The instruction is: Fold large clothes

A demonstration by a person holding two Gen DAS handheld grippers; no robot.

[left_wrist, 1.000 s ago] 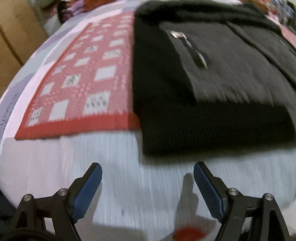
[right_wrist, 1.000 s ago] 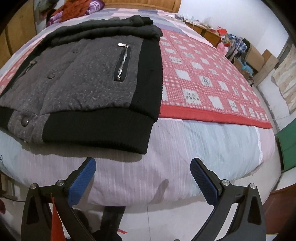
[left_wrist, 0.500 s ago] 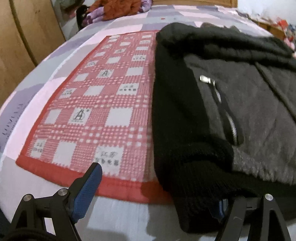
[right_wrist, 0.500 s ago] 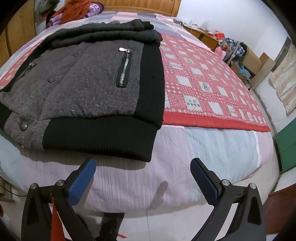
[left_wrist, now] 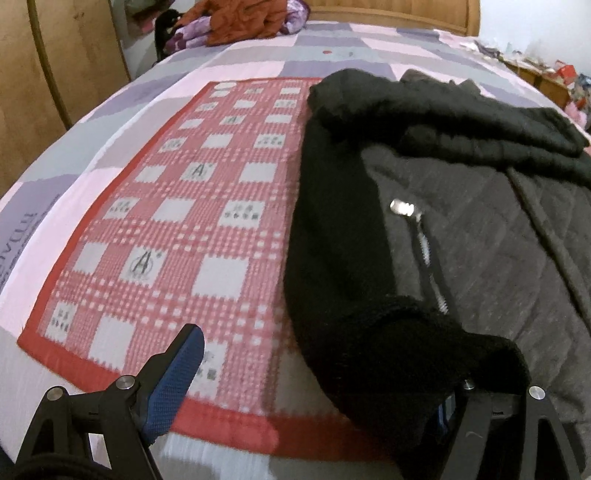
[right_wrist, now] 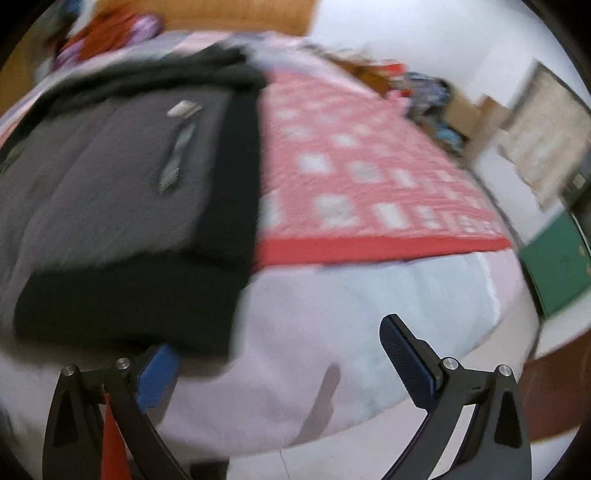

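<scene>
A grey quilted jacket [left_wrist: 480, 236] with black knit sleeves, hem and hood lies folded on the bed; it also shows in the right wrist view [right_wrist: 122, 192], blurred. My left gripper [left_wrist: 317, 373] is open at the jacket's near left corner; its right finger is hidden under the black hem [left_wrist: 417, 369]. My right gripper [right_wrist: 280, 354] is open at the jacket's near right corner; its left fingertip [right_wrist: 159, 373] sits just under the black hem edge [right_wrist: 125, 306].
A red checked blanket [left_wrist: 177, 229] lies under the jacket on the purple-and-pink bedsheet [left_wrist: 74, 147]. A wooden wardrobe [left_wrist: 44, 74] stands left. Clothes [left_wrist: 236, 18] are piled by the headboard. Clutter and a green panel [right_wrist: 554, 266] lie beyond the bed's right side.
Both grippers moved forward toward the jacket's hem. The left one slid its right finger under the hem corner; the right one closed in fast, blurring its view.
</scene>
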